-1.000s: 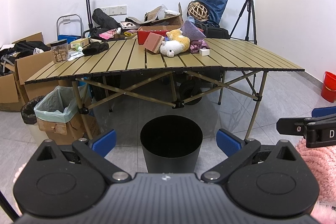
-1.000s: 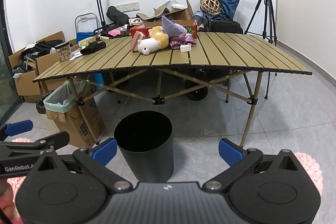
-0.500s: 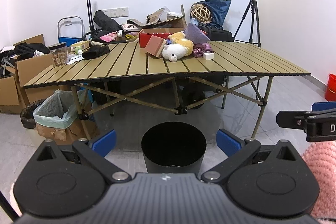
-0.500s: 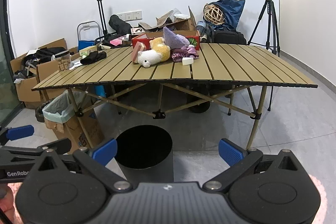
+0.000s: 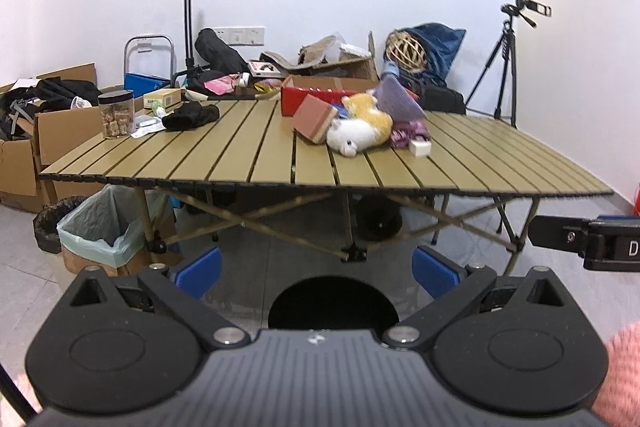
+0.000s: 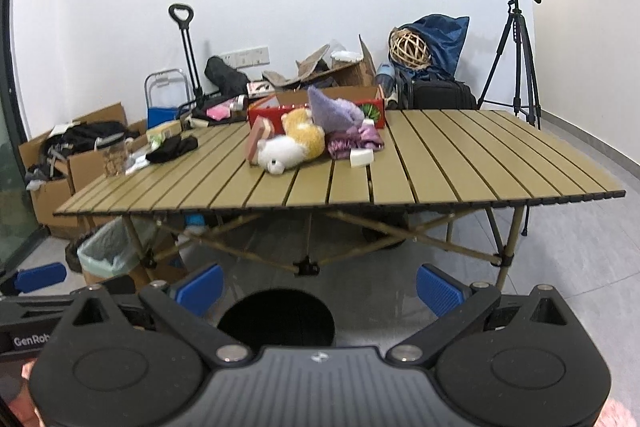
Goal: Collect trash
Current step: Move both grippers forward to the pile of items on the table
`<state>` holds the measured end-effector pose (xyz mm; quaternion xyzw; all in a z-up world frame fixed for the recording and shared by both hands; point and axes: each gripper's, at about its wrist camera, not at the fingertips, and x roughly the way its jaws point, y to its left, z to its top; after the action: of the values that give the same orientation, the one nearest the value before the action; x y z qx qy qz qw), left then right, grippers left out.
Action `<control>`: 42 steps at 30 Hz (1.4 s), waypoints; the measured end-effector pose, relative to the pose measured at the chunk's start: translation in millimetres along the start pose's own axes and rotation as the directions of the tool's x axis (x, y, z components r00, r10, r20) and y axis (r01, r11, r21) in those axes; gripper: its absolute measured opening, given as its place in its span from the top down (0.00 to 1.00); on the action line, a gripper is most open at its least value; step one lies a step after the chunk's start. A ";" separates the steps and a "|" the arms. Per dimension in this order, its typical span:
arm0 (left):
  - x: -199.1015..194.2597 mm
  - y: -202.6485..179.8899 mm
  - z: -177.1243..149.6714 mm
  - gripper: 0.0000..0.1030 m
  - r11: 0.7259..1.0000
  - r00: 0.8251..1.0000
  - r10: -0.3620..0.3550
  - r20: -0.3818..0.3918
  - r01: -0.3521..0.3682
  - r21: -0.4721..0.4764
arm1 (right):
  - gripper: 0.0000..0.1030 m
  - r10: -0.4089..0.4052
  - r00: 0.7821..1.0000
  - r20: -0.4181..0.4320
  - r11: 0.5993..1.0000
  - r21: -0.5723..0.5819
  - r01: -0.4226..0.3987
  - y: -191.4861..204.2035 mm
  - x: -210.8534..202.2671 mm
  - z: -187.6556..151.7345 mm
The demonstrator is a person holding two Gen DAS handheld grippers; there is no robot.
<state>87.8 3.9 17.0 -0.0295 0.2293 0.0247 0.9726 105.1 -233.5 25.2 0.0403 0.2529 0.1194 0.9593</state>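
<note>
A black cylindrical trash bin (image 5: pixel 333 303) is seen standing upright at the bottom centre of the left wrist view, its long axis vertical and its round mouth opening upward; only the dark rim and interior are visible above the gripper body. In the right wrist view the same bin (image 6: pixel 276 317) appears low and slightly left of centre, on the grey floor in front of a slatted folding table (image 5: pixel 240 163).

The left gripper (image 5: pixel 318 273) is held with its blue-padded jaws spread wide and nothing between them; the bin is framed in the gap. The right gripper (image 6: pixel 320 285) is likewise shown wide open and empty, and part of it (image 5: pixel 580 239) is seen at the right edge of the left wrist view.

On the table, toward the frame's centre, a white and orange plush toy (image 5: pixel 360 133) is seen lying on its side, touching a pink box (image 5: pixel 314 119) that is tilted against it. A small white box (image 5: pixel 420 147) rests just beside purple fabric (image 5: pixel 408 135), and a red box (image 5: pixel 308 99) stands behind the pile. At the left of the table a clear jar (image 5: pixel 116 115) with a black lid stands upright near a black cloth (image 5: pixel 191 117).

A lined cardboard bin (image 5: pixel 104 231) is seen under the table's left end, and a camera tripod (image 5: pixel 504 67) stands at upper right against the white wall.
</note>
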 end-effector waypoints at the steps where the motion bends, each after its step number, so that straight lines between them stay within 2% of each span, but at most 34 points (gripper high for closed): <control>1: 3.2 1.0 3.7 0.00 1.000 1.000 0.001 0.004 -0.001 -0.009 | 0.00 0.002 1.000 0.005 1.000 0.007 -0.002 -0.1 4.5 2.9; 15: 58.8 9.6 44.8 0.00 0.998 0.996 0.035 0.078 -0.031 -0.056 | 0.00 -0.004 0.995 0.100 0.999 0.037 0.000 -3.6 65.9 43.0; 26: 115.3 -0.6 77.6 0.00 0.995 0.992 0.056 0.113 -0.047 -0.084 | 0.00 -0.024 0.983 0.182 0.999 0.046 0.016 -13.5 111.0 78.5; 42: 194.9 -21.1 118.7 0.00 0.992 0.987 0.086 0.133 -0.073 -0.100 | 0.00 -0.039 0.979 0.198 0.999 0.038 0.032 -42.5 194.4 113.9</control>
<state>316.1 -2.3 36.8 -0.0646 0.1615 0.0765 0.9818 334.4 -228.1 25.8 0.0644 0.1587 0.0932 0.9808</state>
